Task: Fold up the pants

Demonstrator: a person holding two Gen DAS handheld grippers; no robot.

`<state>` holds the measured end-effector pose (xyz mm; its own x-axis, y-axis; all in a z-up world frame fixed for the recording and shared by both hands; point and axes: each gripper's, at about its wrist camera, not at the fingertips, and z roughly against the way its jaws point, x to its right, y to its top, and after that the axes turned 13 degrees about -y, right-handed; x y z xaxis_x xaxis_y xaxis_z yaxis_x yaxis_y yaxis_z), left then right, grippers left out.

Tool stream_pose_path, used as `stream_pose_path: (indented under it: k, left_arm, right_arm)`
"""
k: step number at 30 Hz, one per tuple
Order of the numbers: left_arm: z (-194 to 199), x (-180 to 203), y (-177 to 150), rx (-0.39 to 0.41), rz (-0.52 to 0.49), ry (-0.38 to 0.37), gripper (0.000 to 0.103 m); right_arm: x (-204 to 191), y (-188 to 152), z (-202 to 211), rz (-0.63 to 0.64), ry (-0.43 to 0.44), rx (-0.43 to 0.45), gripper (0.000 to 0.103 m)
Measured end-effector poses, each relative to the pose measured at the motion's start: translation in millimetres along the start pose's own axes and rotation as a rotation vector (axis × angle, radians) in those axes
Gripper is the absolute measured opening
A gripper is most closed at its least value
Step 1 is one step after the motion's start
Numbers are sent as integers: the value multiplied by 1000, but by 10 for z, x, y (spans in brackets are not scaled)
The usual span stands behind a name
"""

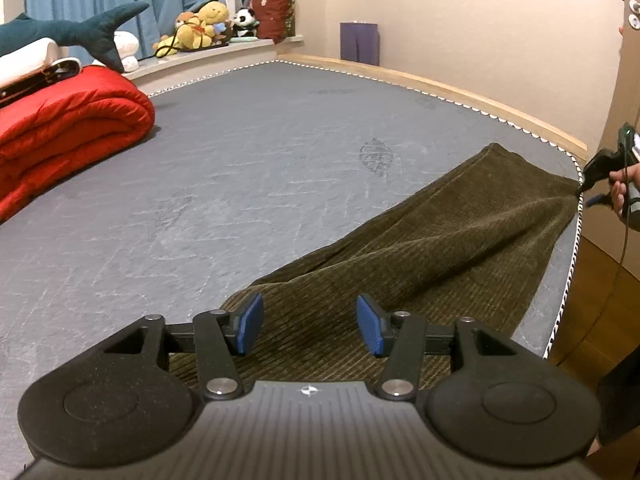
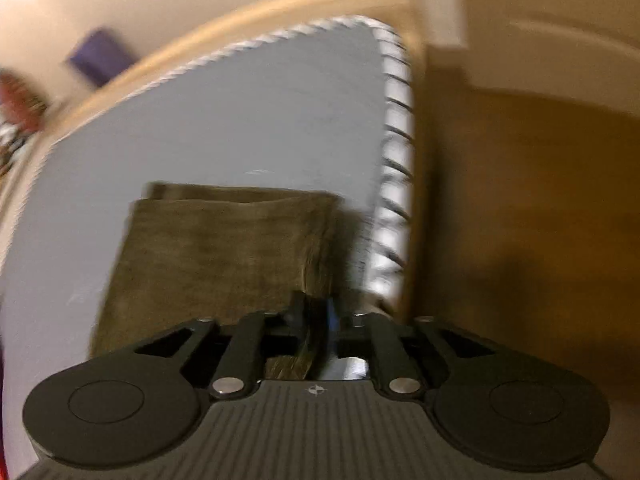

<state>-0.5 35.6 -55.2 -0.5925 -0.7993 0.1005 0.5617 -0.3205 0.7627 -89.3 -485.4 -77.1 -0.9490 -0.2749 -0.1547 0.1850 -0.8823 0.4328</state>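
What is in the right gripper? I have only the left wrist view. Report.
Observer: In the right wrist view, the pants run in between the nearly closed jaws of the right gripper.
Operator: Describe the pants' far edge in that view.
Observer: There are two layers, and the lower edge peeks out past the upper one.
Operator: State the picture quality.
Observer: It is blurred, so finer detail is unreadable.
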Motion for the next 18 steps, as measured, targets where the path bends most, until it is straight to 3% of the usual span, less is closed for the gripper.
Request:
stream_pose_path:
  k: [3, 5, 6, 8, 11, 14, 18]
  left_arm:
    - [13, -75, -27, -4, 15, 16, 63]
    - [14, -130, -43, -10, 29, 28, 63]
    - [8, -156, -64, -15, 35, 34, 63]
    - [11, -211, -101, -26, 43, 47, 63]
    - [17, -290, -163, -40, 51, 68, 64]
    - [49, -383, -223, -45, 69, 85, 65]
    - [115, -539, -296, -47, 91, 105, 65]
  right_arm:
    - [-160, 1, 342, 5, -10, 189, 34]
    - [-359, -24, 468, 45, 73, 269, 45]
    - [-473, -49, 487, 81, 136, 267, 52]
    - [-814, -144, 454, 193, 278, 209, 55]
    - [-1340, -301, 339, 319, 371, 116, 55]
    - [-1770, -504, 273, 398, 334, 117, 55]
    - [-2030, -576, 61, 414, 263, 88, 55]
